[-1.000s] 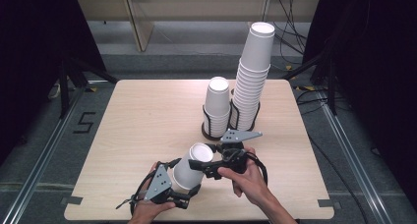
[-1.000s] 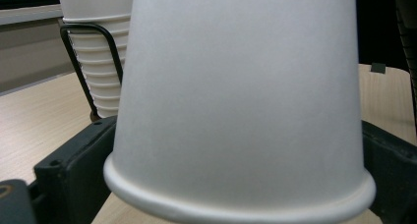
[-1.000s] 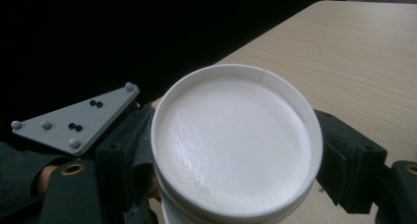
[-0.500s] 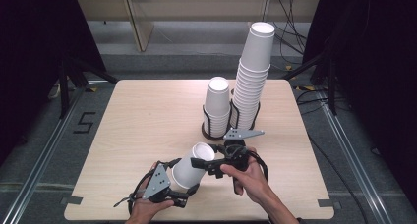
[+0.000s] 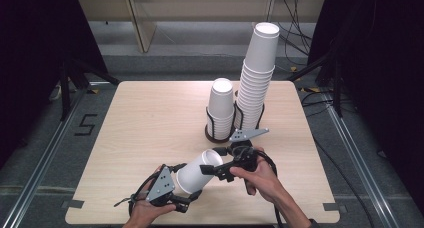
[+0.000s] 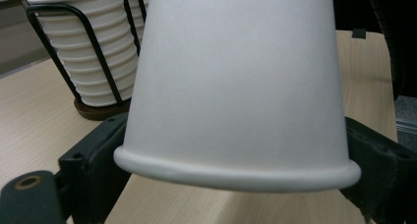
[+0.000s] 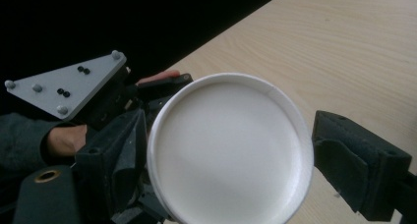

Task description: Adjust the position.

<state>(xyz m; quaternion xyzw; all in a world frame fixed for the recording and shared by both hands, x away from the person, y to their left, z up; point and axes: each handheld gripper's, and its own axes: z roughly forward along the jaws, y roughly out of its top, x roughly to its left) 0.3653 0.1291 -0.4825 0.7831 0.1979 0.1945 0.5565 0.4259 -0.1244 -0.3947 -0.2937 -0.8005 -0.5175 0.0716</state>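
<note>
A white paper cup (image 5: 197, 170) lies tilted above the table's front edge, its closed base pointing up and to the right. My left gripper (image 5: 182, 187) is shut on it near the rim; in the left gripper view the jaws press both sides of the cup (image 6: 236, 86). My right gripper (image 5: 216, 161) stands open around the cup's base. In the right gripper view the base (image 7: 231, 150) faces the camera. There the left jaw touches the cup and the right jaw stands apart from it.
A short stack of cups (image 5: 221, 108) and a tall stack (image 5: 257, 73) stand upside down in a black wire holder (image 5: 215, 135) right of the table's centre. Bare wooden tabletop (image 5: 150, 123) spreads to the left. Dark stands and cables surround the table.
My right gripper has moved left, bringing its jaws around the cup's base. The left gripper and its cup have barely shifted.
</note>
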